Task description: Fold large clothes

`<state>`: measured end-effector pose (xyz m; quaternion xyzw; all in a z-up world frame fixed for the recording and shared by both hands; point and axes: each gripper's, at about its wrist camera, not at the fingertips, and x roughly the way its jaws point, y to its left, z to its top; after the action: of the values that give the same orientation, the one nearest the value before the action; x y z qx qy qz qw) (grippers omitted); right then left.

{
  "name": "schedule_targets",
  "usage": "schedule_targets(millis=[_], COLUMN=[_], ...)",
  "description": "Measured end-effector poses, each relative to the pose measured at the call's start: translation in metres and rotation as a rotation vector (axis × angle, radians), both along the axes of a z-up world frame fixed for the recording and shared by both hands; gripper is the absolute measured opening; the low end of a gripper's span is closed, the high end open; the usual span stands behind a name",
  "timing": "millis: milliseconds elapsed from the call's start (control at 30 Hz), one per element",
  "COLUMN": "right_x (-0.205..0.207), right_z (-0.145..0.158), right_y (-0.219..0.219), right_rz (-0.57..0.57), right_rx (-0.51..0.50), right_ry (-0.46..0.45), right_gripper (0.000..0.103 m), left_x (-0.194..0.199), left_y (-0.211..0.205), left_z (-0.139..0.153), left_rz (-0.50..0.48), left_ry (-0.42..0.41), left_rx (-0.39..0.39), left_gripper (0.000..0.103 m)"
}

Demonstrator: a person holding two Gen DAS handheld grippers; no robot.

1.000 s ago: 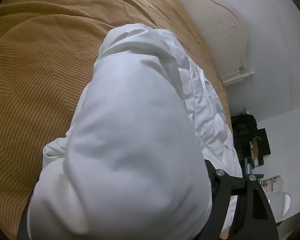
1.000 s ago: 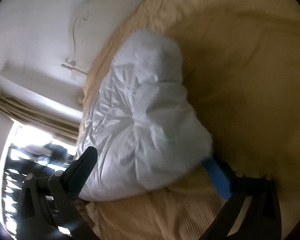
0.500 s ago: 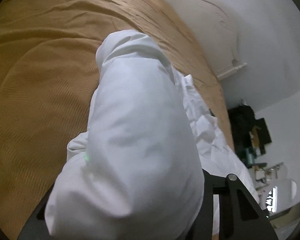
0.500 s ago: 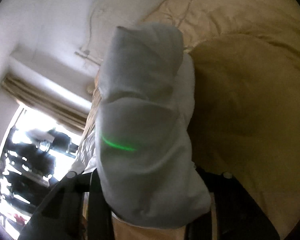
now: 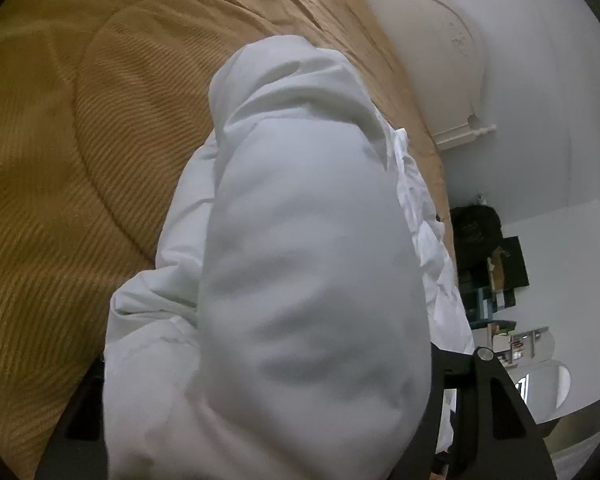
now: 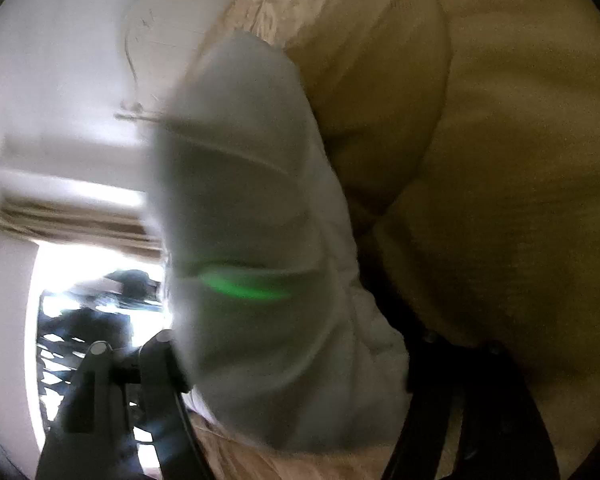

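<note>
A large white padded garment [image 5: 308, 272] fills the middle of the left wrist view, bunched and lifted over a mustard-yellow bedspread [image 5: 80, 140]. My left gripper [image 5: 268, 420] is shut on the garment; cloth hides its fingertips. In the right wrist view the same white garment [image 6: 252, 248] hangs bunched between the fingers, blurred, with a green streak of light on it. My right gripper [image 6: 292, 392] is shut on the garment, its fingertips buried in cloth.
The white headboard [image 5: 440, 52] stands at the far end of the bed against a pale wall. Dark furniture and shelves [image 5: 488, 248] stand at the right. A bright window with a beige curtain [image 6: 80, 224] is at the left of the right wrist view.
Both grippers have lifted the garment higher off the bed. The right gripper closed on the cloth and swung up toward the window; its view is now blurred.
</note>
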<state>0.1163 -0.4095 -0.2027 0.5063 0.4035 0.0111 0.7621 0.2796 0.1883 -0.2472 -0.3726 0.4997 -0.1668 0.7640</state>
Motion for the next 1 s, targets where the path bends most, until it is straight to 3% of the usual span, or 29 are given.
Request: schedule_targets(millis=[100,200,267,400,433,467,533,667,767,1000], right_x=[-0.019,-0.034,-0.028,0.003,0.017,0.028,0.056,0.071,0.076,0.148], right_z=[0.041,0.091,0.127,0.165,0.167,0.164,0.154,0.106,0.062,0.058], right_y=[-0.002,0.013,0.039,0.099,0.121,0.141,0.18,0.218,0.224,0.225], right_rz=[-0.038,-0.096,-0.069,0.096,0.16,0.226,0.321,0.467,0.506,0.477], right_rx=[-0.184,-0.467,-0.6,-0.655,-0.673,-0.698,-0.737,-0.642,-0.632,-0.721], right_ry=[0.054,0.066,-0.013,-0.17,-0.193,-0.201,-0.195,-0.136,-0.015,0.049], right_gripper=[0.072,0.073,0.072,0.063,0.054,0.038,0.02,0.017,0.011,0.005], left_x=[0.0,-0.004,-0.005,-0.006,-0.006,-0.006,-0.007,-0.008,-0.008,-0.005], left_y=[0.003,-0.003,-0.013,-0.012,-0.012,-0.011,-0.009,-0.009,-0.01,-0.01], left_z=[-0.001,0.005,0.009,0.009,0.009,0.009,0.008,0.007,0.004,0.003], left_rz=[0.004,0.004,0.006,0.006,0.004,0.003,0.003,-0.005,-0.007,-0.008], left_ry=[0.003,0.001,0.003,0.003,0.004,0.005,0.004,0.003,0.001,0.003], left_rx=[-0.003,0.01,0.007,0.006,0.006,0.004,0.006,0.008,0.018,0.014], left_gripper=[0.064,0.065,0.065,0.065,0.065,0.065,0.065,0.065,0.066,0.067])
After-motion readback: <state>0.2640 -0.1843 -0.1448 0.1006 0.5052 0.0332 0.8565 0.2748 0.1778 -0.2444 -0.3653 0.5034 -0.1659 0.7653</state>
